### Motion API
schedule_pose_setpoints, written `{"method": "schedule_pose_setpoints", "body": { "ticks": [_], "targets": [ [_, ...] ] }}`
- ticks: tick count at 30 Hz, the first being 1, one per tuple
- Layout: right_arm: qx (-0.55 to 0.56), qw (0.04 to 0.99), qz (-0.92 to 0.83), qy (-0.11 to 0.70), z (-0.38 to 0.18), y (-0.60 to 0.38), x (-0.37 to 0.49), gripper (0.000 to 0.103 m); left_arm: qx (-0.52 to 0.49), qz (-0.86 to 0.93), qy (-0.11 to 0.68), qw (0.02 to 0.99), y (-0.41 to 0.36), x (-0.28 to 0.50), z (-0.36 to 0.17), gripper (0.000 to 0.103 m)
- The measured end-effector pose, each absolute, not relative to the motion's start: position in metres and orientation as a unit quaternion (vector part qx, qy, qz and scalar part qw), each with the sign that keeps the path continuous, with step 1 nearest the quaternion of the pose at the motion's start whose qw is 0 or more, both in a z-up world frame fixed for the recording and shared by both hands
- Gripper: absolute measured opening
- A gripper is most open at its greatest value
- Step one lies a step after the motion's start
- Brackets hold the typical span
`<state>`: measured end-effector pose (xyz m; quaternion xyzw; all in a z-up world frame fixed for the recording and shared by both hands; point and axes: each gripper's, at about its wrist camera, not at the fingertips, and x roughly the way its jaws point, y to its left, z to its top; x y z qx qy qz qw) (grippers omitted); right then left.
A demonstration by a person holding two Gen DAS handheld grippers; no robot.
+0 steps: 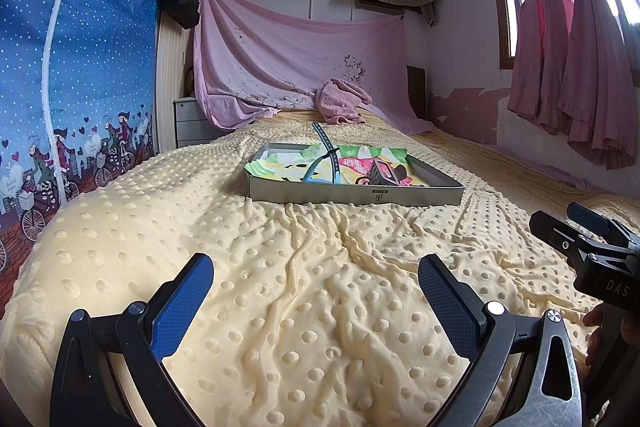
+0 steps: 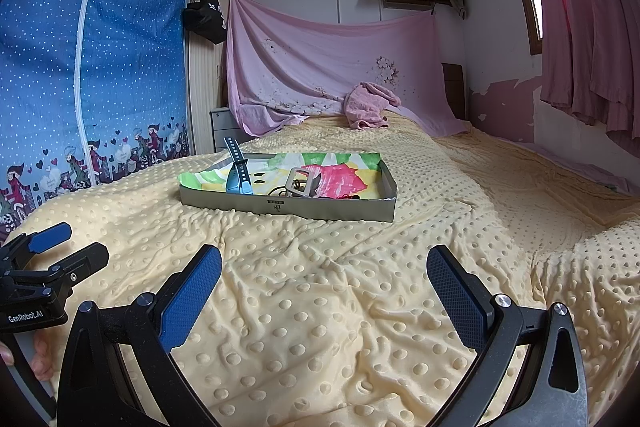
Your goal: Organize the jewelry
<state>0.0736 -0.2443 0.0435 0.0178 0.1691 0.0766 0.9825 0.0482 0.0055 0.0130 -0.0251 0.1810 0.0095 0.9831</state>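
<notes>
Hovering over the bed (image 2: pixel 320 287), both grippers released, holding nothing.
Far ahead, the tray (image 1: pixel 352 193) holds a blue watch (image 2: pixel 239 173); only the right view shows the buckle (image 2: pixel 298 182) frame clearly. Left gripper (image 1: pixel 316 301) and right gripper (image 2: pixel 324 291) point forward, fingers (image 2: pixel 192 299) spread.

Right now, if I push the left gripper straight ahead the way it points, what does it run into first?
Nothing sits between the open left gripper and the tray; only bare yellow blanket. It would probably meet the tray's near wall first, though depth is unclear and a low path could drag on the blanket's wrinkles beforehand.
</notes>
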Motion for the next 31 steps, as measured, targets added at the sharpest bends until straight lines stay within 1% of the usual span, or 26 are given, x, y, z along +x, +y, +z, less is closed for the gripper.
{"method": "schedule_pose_setpoints", "body": {
  "ticks": [31],
  "targets": [
    [0.017,0.982,0.077,0.169,0.0444,-0.2442,0.0734,0.101,-0.02,0.025,0.183,0.983,0.0094,0.0487,0.0135,0.103]
  ]
}}
